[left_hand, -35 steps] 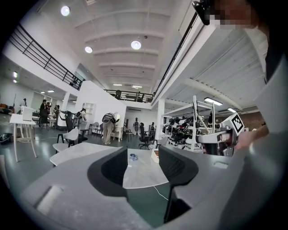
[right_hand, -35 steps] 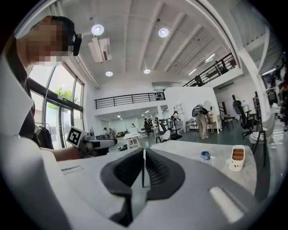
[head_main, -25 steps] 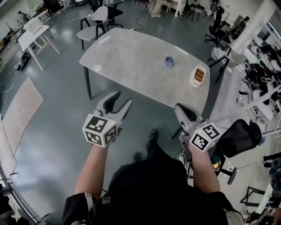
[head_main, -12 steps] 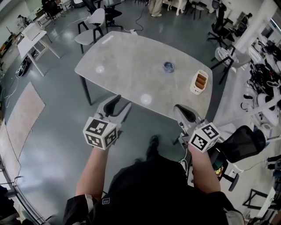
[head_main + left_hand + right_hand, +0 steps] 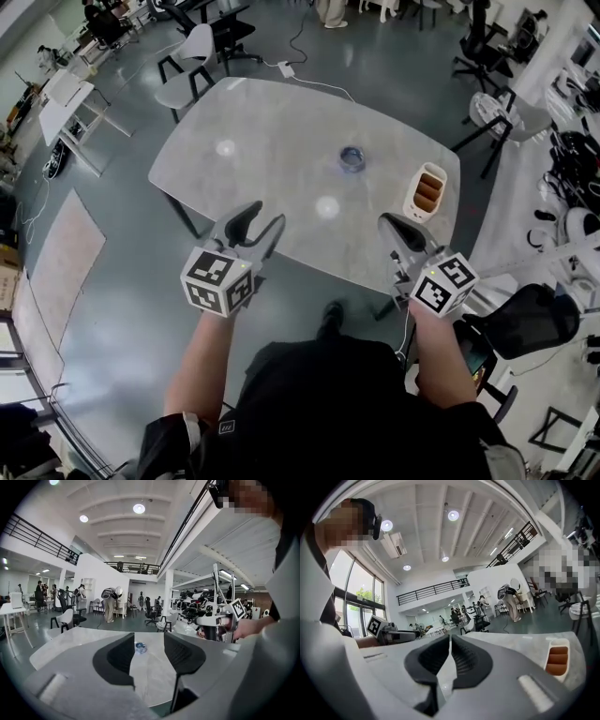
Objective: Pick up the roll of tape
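Note:
The roll of tape (image 5: pixel 352 158), a small bluish ring, lies on the pale oval table (image 5: pixel 272 122) toward its far right part. It also shows small between the left jaws, far off, as the tape (image 5: pixel 140 647). My left gripper (image 5: pixel 262 223) hovers over the table's near edge, jaws open and empty. The right gripper (image 5: pixel 395 225) hangs over the near right edge with its jaws shut on nothing, tips meeting in the right gripper view (image 5: pixel 450 638). Both are well short of the tape.
A white holder with brown pieces (image 5: pixel 427 191) stands on the table right of the tape, also seen as the holder (image 5: pixel 558 658). A white chair (image 5: pixel 187 70) sits at the table's far left corner. A black office chair (image 5: pixel 525 319) stands at my right.
Both grippers and the person have moved forward to the table; the grippers, which were over the floor, now reach over its near edge. The tape has not moved.

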Demonstrator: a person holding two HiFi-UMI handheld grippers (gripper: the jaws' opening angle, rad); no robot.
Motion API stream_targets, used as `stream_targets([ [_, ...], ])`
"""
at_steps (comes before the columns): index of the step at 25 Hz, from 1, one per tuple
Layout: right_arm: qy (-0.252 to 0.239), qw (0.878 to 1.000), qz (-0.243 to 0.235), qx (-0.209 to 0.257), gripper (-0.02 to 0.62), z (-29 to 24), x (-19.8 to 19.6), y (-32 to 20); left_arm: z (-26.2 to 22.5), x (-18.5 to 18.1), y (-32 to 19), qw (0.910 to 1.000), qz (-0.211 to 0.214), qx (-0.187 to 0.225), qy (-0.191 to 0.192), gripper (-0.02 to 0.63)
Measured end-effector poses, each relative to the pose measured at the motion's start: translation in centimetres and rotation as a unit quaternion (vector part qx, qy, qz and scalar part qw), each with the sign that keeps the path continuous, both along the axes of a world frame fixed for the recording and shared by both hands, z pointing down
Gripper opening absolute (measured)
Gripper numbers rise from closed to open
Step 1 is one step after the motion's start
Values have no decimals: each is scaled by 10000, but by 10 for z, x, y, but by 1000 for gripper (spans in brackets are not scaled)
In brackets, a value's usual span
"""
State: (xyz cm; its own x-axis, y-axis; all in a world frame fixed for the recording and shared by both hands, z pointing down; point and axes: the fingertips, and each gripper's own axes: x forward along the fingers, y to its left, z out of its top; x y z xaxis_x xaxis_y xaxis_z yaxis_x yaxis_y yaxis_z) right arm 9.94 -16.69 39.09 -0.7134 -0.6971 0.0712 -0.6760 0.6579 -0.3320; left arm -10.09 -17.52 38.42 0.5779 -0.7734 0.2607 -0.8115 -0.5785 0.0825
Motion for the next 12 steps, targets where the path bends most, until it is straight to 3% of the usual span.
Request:
stream_targets([
  [5, 13, 9998, 129, -133, 15, 13, 37, -41, 6, 31, -41, 9999, 89, -12, -134, 199],
  [12, 271, 9993, 198, -190, 15, 14, 22, -81, 13, 23, -91, 9996, 257, -78, 23, 195],
])
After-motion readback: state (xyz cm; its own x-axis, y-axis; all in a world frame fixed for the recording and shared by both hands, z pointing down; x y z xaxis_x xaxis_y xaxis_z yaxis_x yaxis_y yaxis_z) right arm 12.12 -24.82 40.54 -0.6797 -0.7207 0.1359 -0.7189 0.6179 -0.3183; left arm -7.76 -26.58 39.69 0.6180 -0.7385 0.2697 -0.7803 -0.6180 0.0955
